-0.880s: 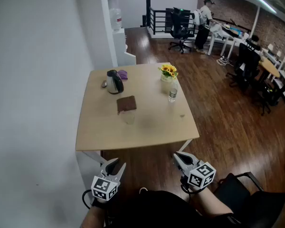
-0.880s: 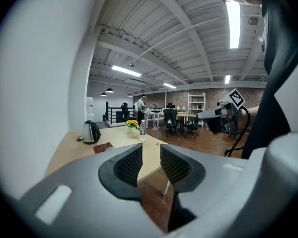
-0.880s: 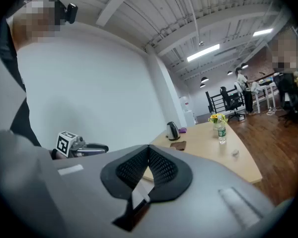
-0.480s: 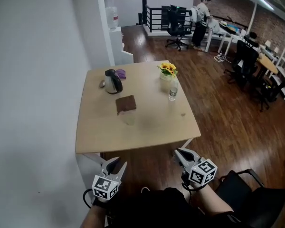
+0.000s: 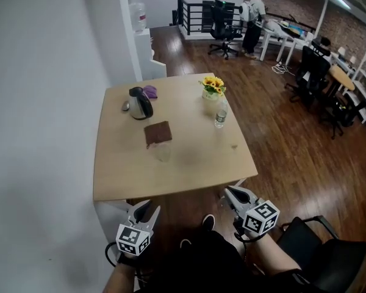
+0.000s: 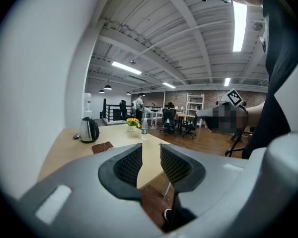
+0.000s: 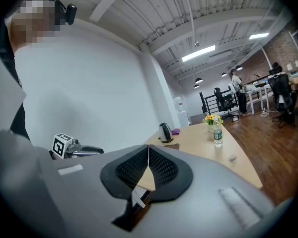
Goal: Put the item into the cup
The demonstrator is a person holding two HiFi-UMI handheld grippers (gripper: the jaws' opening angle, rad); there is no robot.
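A clear cup (image 5: 163,153) stands on the wooden table (image 5: 122,179), just in front of a flat brown item (image 5: 158,132). A small pale item (image 5: 234,146) lies near the table's right edge, and shows again as the pale item (image 7: 232,158) in the right gripper view. Both grippers hang off the table, below its near edge. My left gripper (image 5: 146,208) is open and empty; the same left gripper (image 6: 150,160) shows a gap between its pads. My right gripper (image 5: 230,193) is shut on nothing, and the right gripper (image 7: 148,155) has its pads touching.
At the table's far side stand a black kettle (image 5: 141,102), a purple object (image 5: 150,91), a vase of yellow flowers (image 5: 214,89) and a water bottle (image 5: 221,118). A white wall runs along the left. A black chair (image 5: 320,249) sits at lower right. People and desks are far back.
The person has stepped a little closer to the table, and a shoe now shows below its near edge. Both grippers stay low in the view with their jaws unchanged.
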